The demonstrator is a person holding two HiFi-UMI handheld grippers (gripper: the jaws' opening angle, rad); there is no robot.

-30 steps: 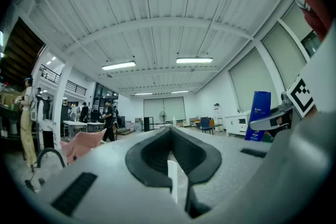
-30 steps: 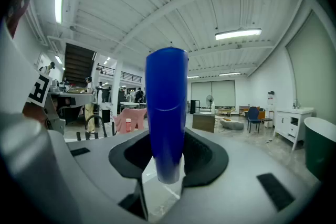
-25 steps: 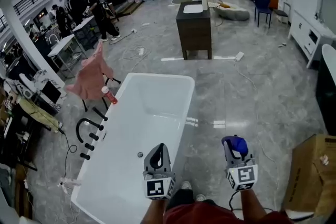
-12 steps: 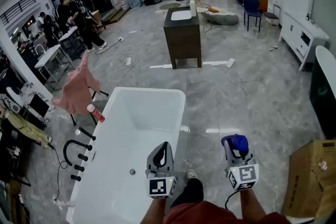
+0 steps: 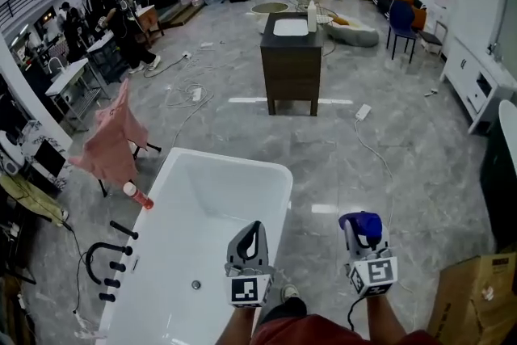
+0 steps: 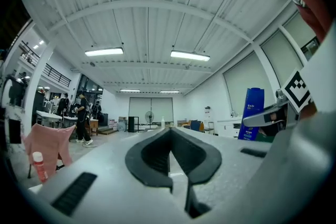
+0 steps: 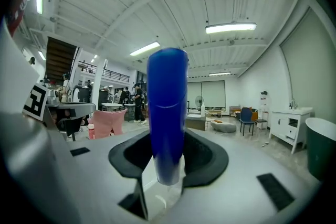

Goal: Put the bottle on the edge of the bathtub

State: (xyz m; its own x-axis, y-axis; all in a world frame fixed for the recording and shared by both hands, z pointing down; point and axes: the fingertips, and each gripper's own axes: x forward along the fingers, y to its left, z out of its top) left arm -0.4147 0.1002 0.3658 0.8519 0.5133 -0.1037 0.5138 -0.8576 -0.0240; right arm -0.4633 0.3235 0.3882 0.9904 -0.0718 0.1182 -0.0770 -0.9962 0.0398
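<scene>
My right gripper (image 5: 360,237) is shut on a blue bottle (image 5: 363,220), which stands upright between its pads (image 7: 205,157). In the right gripper view the blue bottle (image 7: 167,113) fills the middle, above the floor to the right of the white bathtub (image 5: 284,202). My left gripper (image 5: 252,230) is shut with nothing in it and hangs over the tub's right rim. The left gripper view has its closed jaws at the left gripper (image 6: 169,136) centre, with the blue bottle (image 6: 252,113) off to the right. A small red bottle (image 5: 136,195) lies at the tub's left edge.
A pink cloth (image 5: 109,145) hangs over a chair left of the tub, and a black faucet (image 5: 105,254) stands beside it. A dark vanity cabinet (image 5: 292,65) stands ahead on the floor. A cardboard box (image 5: 477,303) sits at lower right. Cables cross the floor, and people stand far left.
Both grippers have been carried forward along the tub's right side. The tub and the box have slid down in the head view. Both grips look the same.
</scene>
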